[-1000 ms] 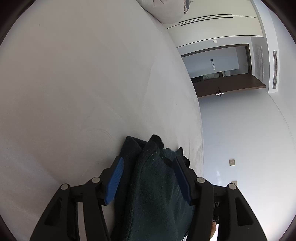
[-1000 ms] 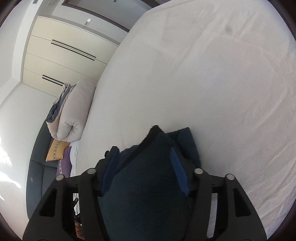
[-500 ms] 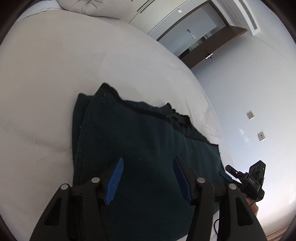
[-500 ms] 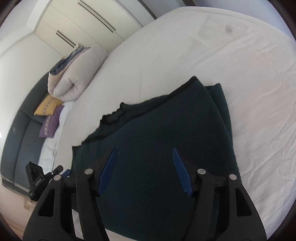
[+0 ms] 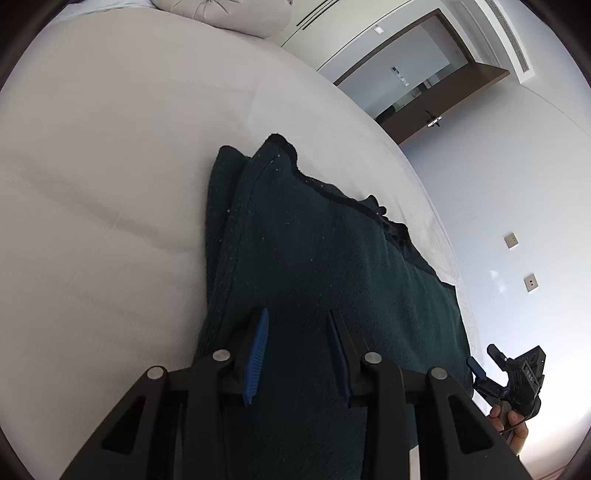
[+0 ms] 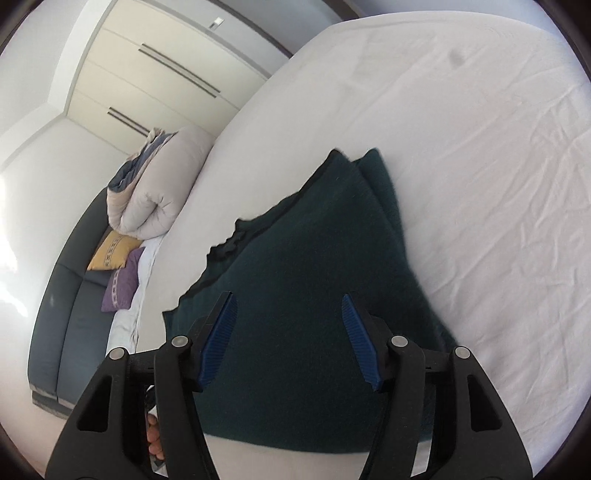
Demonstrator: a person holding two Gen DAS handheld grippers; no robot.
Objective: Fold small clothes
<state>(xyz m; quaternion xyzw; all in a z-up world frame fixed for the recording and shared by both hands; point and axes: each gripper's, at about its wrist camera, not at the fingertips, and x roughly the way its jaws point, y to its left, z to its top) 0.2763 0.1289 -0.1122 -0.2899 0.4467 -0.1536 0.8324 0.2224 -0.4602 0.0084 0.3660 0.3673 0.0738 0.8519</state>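
In the left wrist view we see our left claw (image 5: pixel 297 350) with its blue pads set apart, nothing between them, hanging just above the near part of the dark green garment (image 5: pixel 325 266). The garment lies ahead of and below the fingers, stretched away across the white bed (image 5: pixel 110 147), with a doubled layer showing along the edge to the left of the claw and a dark-trimmed border at the far end. We judge that layering to be a fold already laid, which would explain why the claw is empty here. Off to the right of the fingers, past the garment's corner, the other claw (image 5: pixel 517 373) shows small in a hand at the bed's edge. A rolled duvet (image 5: pixel 229 14) sits far ahead.

In the right wrist view our right claw (image 6: pixel 288 332) is spread wide, gripping nothing, poised over the garment's near edge. The cloth runs forward from between the fingers to a point, with a second layer peeking out on the right side. To the left of the claw, well apart, are a sofa (image 6: pixel 70 295) with cushions and a wardrobe (image 6: pixel 155 74). We judge both claws are placed at opposite sides for the next fold.
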